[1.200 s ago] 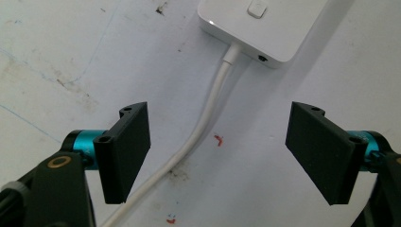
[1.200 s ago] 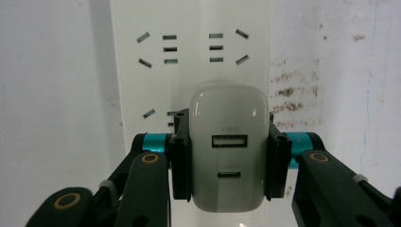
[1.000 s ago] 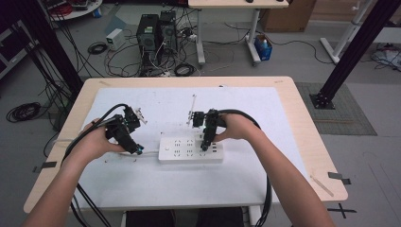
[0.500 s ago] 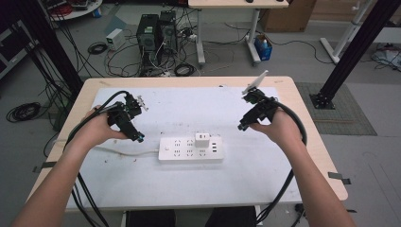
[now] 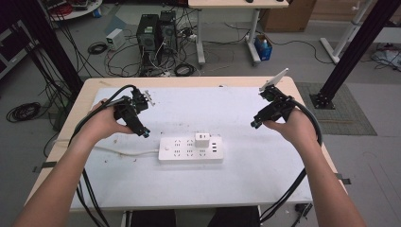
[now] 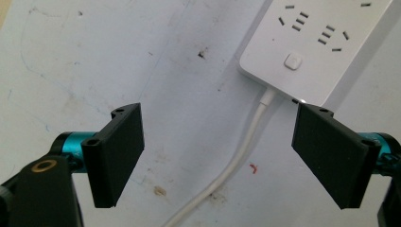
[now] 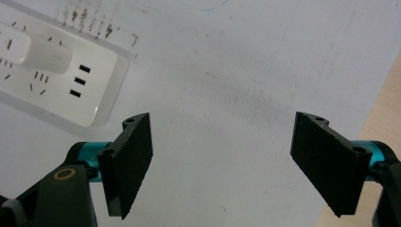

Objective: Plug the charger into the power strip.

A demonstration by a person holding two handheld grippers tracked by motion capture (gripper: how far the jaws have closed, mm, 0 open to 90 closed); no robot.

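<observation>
I am holding my left gripper [image 5: 145, 134] just off the left end of the white power strip [image 5: 190, 150], its jaws standing wide apart with nothing gripped between them; they have just been opening. In the left gripper view those jaws are framing bare worktop [image 6: 142, 71], and the strip's white cord [image 6: 236, 156] is running up between them, untouched, to the end of the strip where its square switch [image 6: 293, 62] is sitting. I am holding my right gripper [image 5: 256, 124] well off to the right of the strip, above the white worktop near its right edge, and its jaws are also standing open and empty, having just been widening. The power strip is lying flat in the middle of the worktop, long side facing me, with a small white plug adapter [image 5: 202, 140] sitting upright in a socket toward its right end, beside three small dark ports [image 7: 79, 81]. In the right gripper view the strip's right end is showing at the upper left, apart from my jaws. Neither gripper is touching the strip, the adapter or the cord.
</observation>
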